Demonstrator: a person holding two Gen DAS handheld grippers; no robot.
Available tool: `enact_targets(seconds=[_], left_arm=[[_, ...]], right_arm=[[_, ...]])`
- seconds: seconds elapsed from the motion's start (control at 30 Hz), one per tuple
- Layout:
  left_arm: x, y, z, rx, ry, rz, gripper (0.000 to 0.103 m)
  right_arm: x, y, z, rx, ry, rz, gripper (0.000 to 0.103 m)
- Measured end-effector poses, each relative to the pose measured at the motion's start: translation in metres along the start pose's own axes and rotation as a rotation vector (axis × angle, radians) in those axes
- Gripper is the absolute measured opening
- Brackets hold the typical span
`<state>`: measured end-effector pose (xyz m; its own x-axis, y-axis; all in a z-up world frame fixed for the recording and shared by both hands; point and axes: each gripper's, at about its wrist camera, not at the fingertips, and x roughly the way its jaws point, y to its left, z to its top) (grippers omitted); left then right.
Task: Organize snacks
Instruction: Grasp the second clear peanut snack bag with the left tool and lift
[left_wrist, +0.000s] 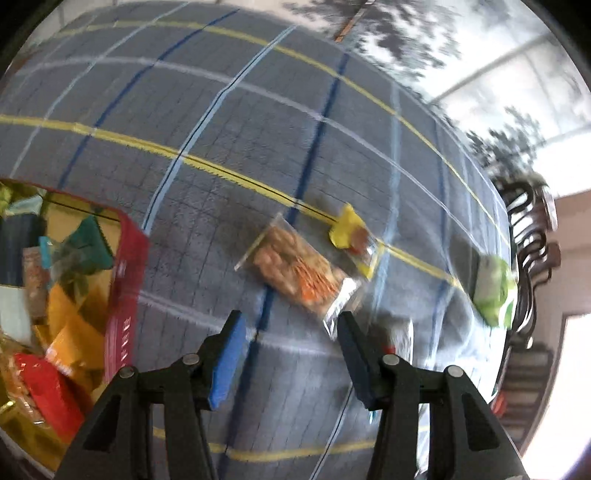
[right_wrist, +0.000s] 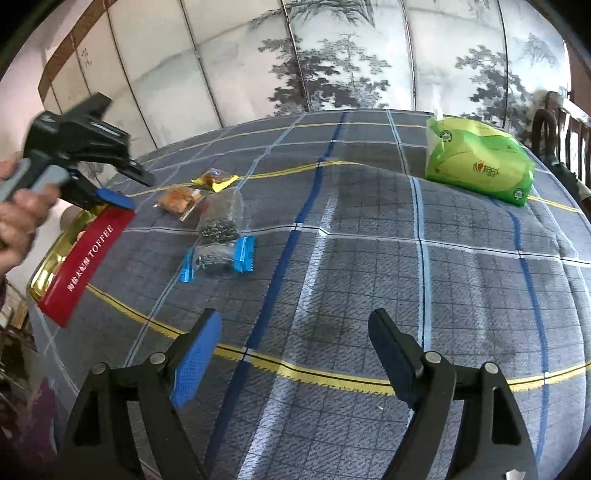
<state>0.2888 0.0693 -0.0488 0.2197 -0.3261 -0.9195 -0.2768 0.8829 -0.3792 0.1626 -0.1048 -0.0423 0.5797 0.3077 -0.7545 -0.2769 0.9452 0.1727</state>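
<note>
Grippers — left gripper (left_wrist: 291, 325) and right gripper (right_wrist: 295, 328) — gape empty above snack packets (right_wrist: 218, 218).

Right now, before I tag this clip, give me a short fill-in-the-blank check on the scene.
1. The red box is printed with the word ____.
2. The tissue pack near the table's far edge is ____ in colour.
3. The right gripper holds ____.
4. The left gripper has its jaws ____.

Answers: TOFFEE; green; nothing; open

left view is motion-blurred; red toffee tin (left_wrist: 122, 295) is cut off by the left edge.
</note>
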Motion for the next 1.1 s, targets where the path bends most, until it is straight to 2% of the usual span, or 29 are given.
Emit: enact_targets(seconds=[0.1,0.2,0.4,0.63,0.73,0.87,1.0,1.07,1.1], left_arm=[[0.013,0.009,0.01,-0.091,0.023,-0.039,0.052],[0.019,0.01,0.016,-0.136,0.027,-0.065,0.052],[0.038,-0.004,0.025,-0.177,0.037,0.023,0.052],[0.045,-0.018,0.031,-0.196,0.0,0.117,0.051],[0.048,-0.03,0.028,-0.126,-0.011,0.179,0.052],[0.06,-0.057,0.022,0.07,0.009,0.325,0.054],[0.06,-0.057,0.016,0.078,-0.018,0.328,0.054],[0.06,-0.06,0.012,0.114,-0.016,0.363,0.041],[0.059,-0.062,0.008,0.136,-0.006,0.358,0.04]], right_arm=[[-0.002,0.0,0.0,0.0,-0.01,0.024,0.079],[-0.003,-0.001,-0.001,0.006,-0.018,0.038,0.079],[-0.003,-0.002,0.0,0.012,-0.022,0.055,0.08],[-0.006,-0.005,0.0,0.033,-0.041,0.075,0.084],[-0.007,-0.012,0.002,0.073,-0.048,0.085,0.084],[-0.008,-0.017,0.002,0.102,-0.059,0.097,0.085],[-0.008,-0.017,0.002,0.103,-0.061,0.095,0.086],[-0.008,-0.017,0.002,0.105,-0.06,0.098,0.086],[-0.008,-0.017,0.002,0.106,-0.061,0.098,0.086]])
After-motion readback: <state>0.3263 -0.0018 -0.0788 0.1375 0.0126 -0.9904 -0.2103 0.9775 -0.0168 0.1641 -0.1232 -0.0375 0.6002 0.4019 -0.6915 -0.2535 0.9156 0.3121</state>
